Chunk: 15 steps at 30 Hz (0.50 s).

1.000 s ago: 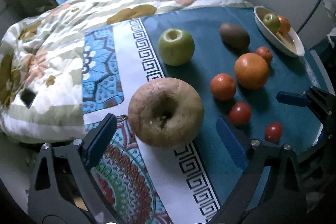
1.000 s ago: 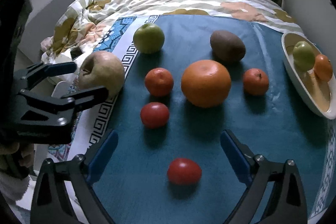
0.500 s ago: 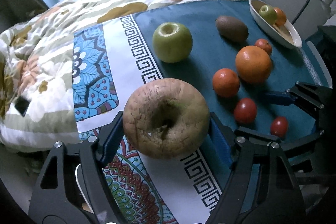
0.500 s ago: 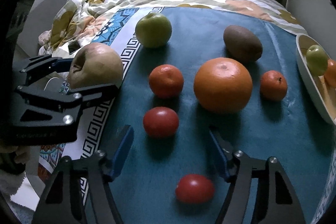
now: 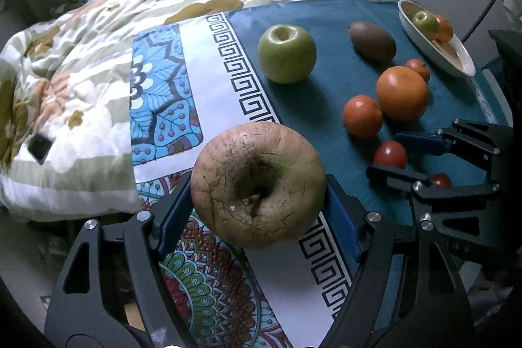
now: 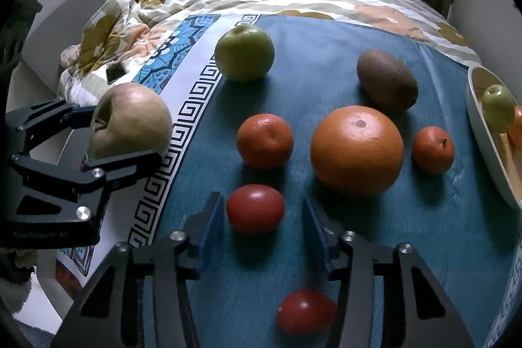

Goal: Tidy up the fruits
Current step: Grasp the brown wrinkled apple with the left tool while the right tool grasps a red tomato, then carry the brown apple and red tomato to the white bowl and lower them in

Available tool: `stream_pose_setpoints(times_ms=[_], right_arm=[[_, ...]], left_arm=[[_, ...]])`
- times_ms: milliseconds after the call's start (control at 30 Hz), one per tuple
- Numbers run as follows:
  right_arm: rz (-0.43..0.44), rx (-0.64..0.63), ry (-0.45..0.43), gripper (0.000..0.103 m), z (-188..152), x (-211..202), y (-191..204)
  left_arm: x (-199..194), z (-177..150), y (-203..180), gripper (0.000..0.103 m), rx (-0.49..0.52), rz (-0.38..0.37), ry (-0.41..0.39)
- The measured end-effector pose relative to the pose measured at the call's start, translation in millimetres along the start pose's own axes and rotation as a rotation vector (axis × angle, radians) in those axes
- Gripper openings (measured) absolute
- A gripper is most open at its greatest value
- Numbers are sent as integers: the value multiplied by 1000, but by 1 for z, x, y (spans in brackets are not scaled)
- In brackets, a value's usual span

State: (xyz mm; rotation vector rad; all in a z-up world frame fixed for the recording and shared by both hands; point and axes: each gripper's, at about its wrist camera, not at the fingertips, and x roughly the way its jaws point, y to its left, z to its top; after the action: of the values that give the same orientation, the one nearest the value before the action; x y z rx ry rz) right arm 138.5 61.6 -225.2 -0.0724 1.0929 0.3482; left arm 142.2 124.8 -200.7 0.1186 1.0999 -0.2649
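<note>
Left claw: clamped on a large brownish, cracked apple, both blue pads pressed against its sides. The apple is held over the white, key-patterned border of the cloth.

Right claw: fingers apart, set on either side of a red tomato without clear contact. The tomato rests on the teal cloth.

On the teal area are seen: a green apple, a kiwi, a large orange, two mandarins, and a second tomato nearest the camera.

A white oblong dish at the right edge holds a small green apple and an orange fruit.
</note>
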Motion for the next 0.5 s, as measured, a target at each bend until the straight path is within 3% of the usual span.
stream_pose_setpoints(times_ms=[100,500], right_arm=[[10,-6,1,32,0,0,3],[12,-5,-36,31,4,-23,4]], left_arm=[[0,-1,1,81,-11,4,0],[-20,-11,4,81,-47,22,-10]])
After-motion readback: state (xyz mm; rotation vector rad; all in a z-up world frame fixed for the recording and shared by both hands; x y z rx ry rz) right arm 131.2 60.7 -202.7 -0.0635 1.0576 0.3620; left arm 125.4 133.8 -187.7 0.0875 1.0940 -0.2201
